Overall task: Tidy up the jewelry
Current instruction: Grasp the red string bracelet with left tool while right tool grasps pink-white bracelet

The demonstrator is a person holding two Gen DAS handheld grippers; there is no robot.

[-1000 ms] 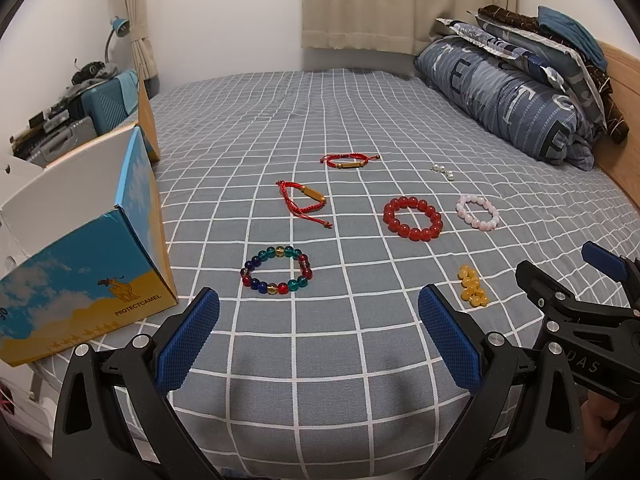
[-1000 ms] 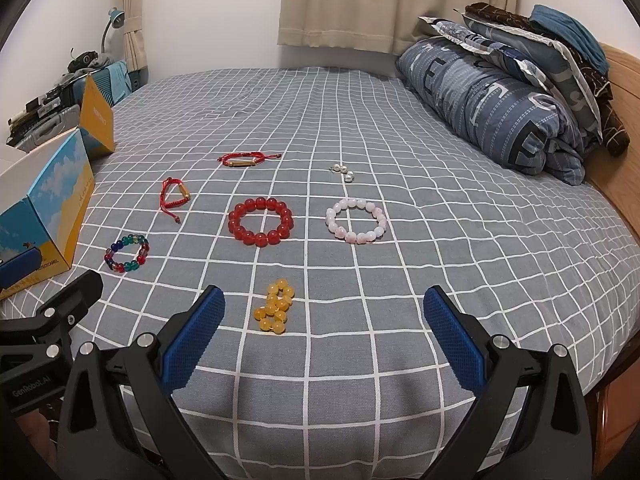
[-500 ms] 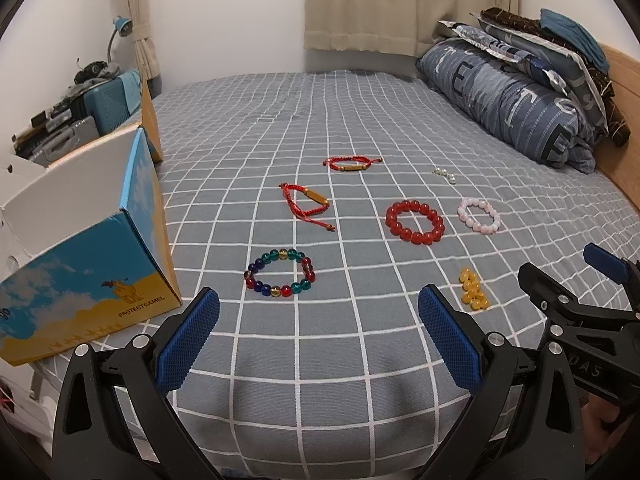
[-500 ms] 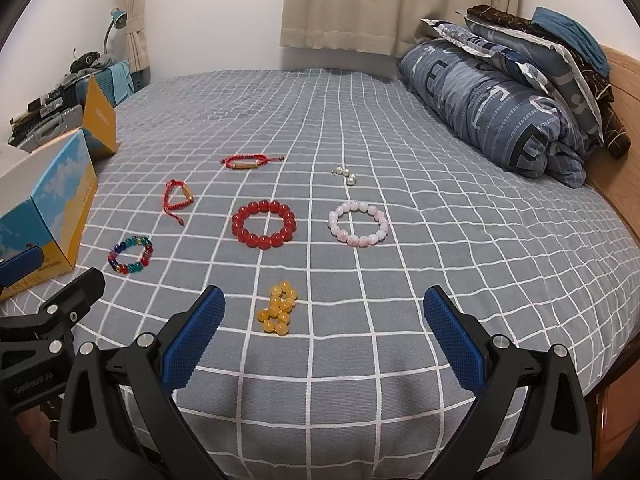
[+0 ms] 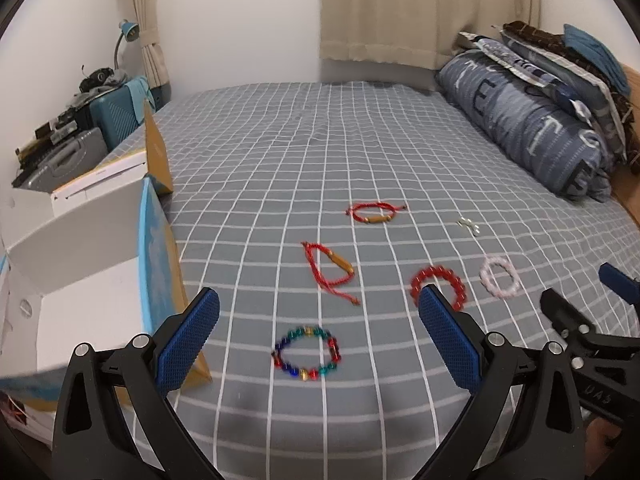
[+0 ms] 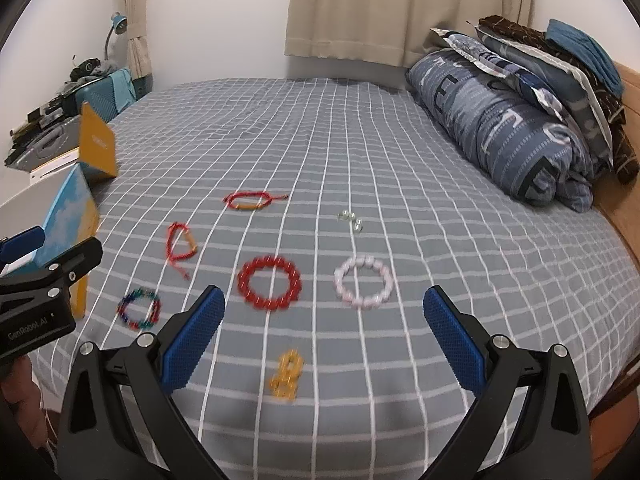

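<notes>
Several bracelets lie on the grey checked bed. In the left wrist view: a multicolour bead bracelet (image 5: 306, 353), two red cord bracelets (image 5: 330, 271) (image 5: 374, 213), a red bead bracelet (image 5: 438, 285), a pink bead bracelet (image 5: 500, 277) and small pearl pieces (image 5: 469, 225). The right wrist view adds a yellow bead bracelet (image 6: 286, 376). My left gripper (image 5: 318, 340) is open, above the multicolour bracelet. My right gripper (image 6: 324, 334) is open, above the yellow bracelet. An open white box (image 5: 92, 264) with blue sides stands at the left.
A rolled blue quilt and pillows (image 6: 504, 128) lie along the bed's right side by a wooden headboard (image 6: 624, 208). Suitcases and clutter (image 5: 76, 136) stand off the bed's left edge. The far bed (image 5: 320, 128) is bare sheet.
Both grippers have moved forward and lower over the bed; the bracelets appear nearer and lower in both views. The left view has swung toward the box. Nothing was picked up.
</notes>
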